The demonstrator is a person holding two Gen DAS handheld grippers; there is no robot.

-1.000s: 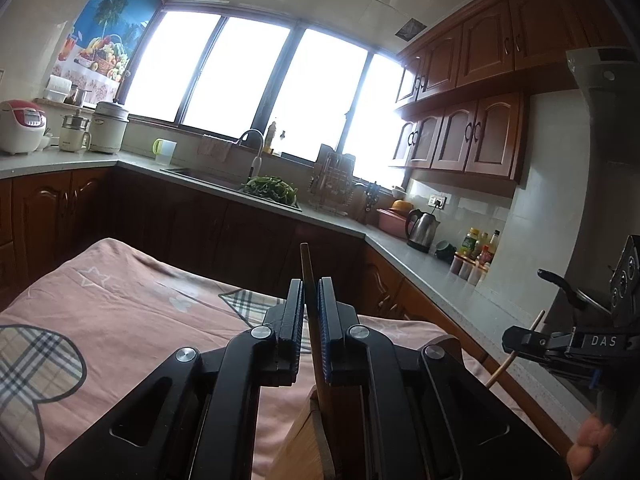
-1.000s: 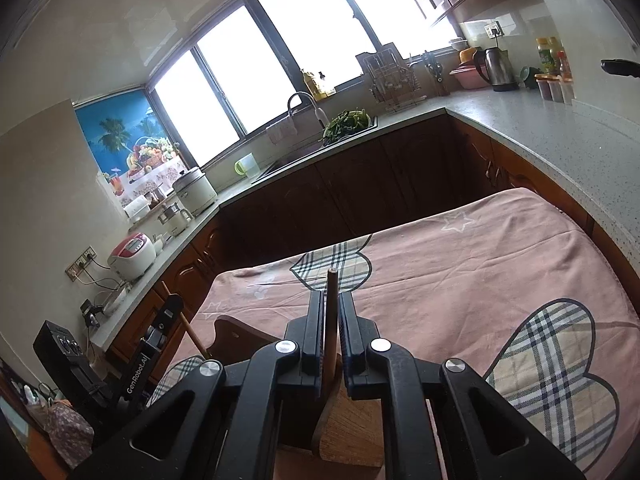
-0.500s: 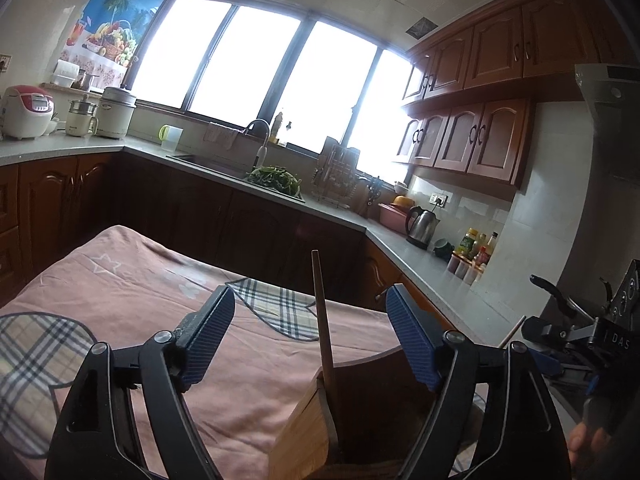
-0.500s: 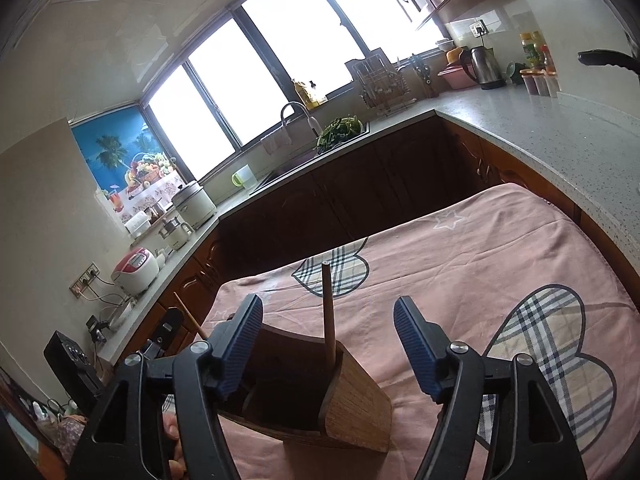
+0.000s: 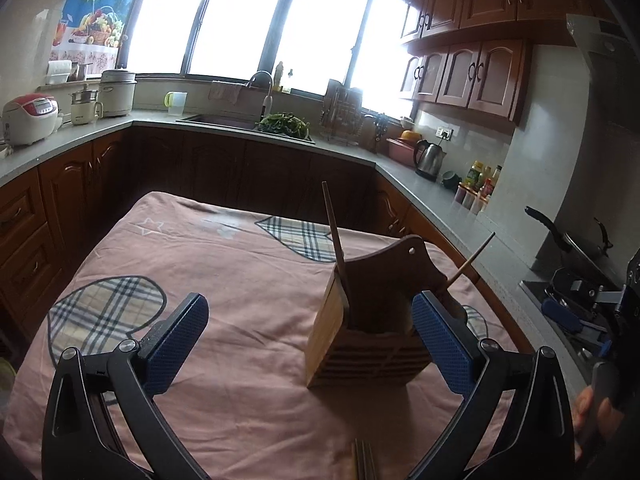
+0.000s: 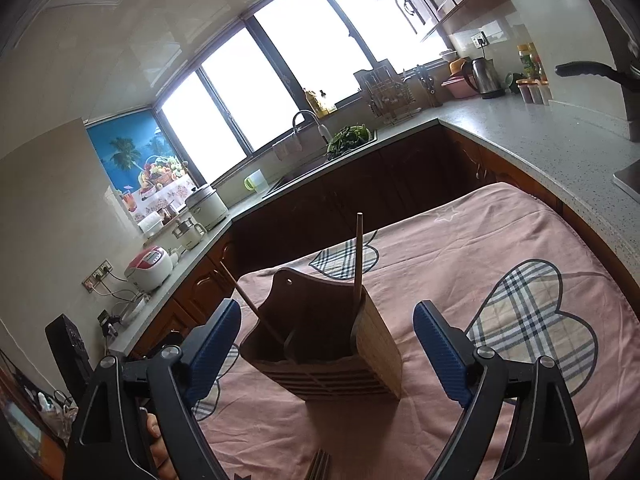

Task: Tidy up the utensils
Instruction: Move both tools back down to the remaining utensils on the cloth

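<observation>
Both hand-held grippers, left (image 5: 310, 346) and right (image 6: 328, 346), are opening, clamping nothing. The holder (image 5: 372, 320) stands mid-frame on the tabletop (image 5: 200, 248), two chopsticks (image 5: 334, 228) inside; more utensils (image 5: 362, 460) are cut off at the bottom edge.

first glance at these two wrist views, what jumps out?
A wooden utensil holder stands on the pink tablecloth, with one chopstick upright at its left side and another chopstick leaning out to the right. The left gripper and right gripper both frame it, jaws opening with nothing pressed between them. Bright windows fill the back.
</observation>
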